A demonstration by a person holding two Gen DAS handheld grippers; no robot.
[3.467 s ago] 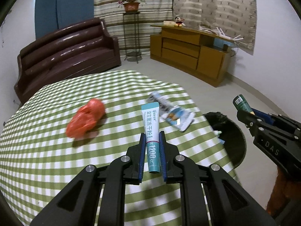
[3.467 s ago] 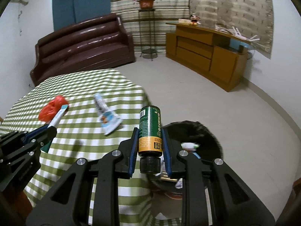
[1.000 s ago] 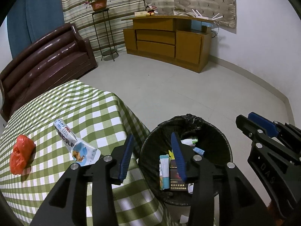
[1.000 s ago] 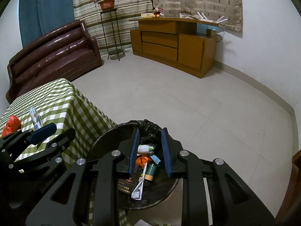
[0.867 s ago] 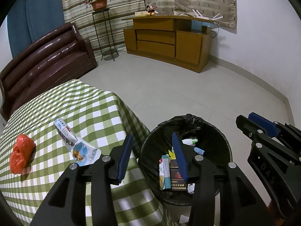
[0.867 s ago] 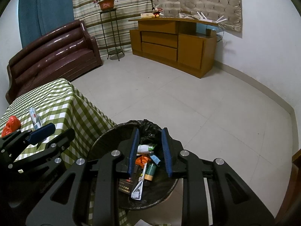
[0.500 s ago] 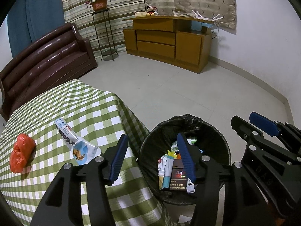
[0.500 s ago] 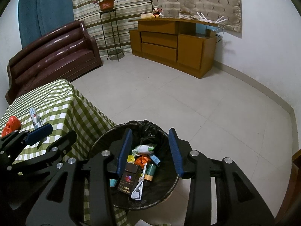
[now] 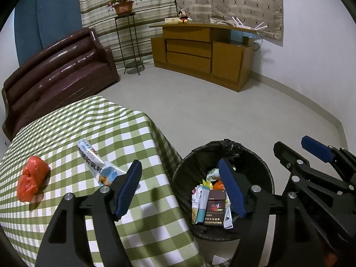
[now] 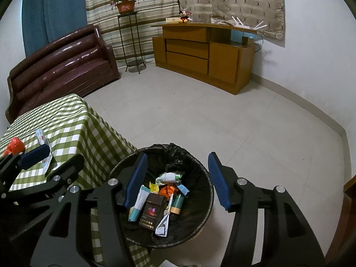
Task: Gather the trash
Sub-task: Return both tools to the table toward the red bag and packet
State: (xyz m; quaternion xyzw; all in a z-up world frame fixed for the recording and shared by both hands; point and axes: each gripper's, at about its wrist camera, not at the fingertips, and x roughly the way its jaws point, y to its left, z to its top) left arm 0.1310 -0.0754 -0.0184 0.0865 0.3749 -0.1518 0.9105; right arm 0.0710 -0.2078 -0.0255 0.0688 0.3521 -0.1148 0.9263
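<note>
Checked tablecloth beside bin; left gripper, right gripper just widened, empty.

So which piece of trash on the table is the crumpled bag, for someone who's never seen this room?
Find the green-checked table beside the black bin. Two items lie on it; the orange-red plastic bag sits farthest from the bin, a scrunched lump, unlike the flat printed wrapper.

Glossy leather sofa, checked cloth tablecloth
</note>
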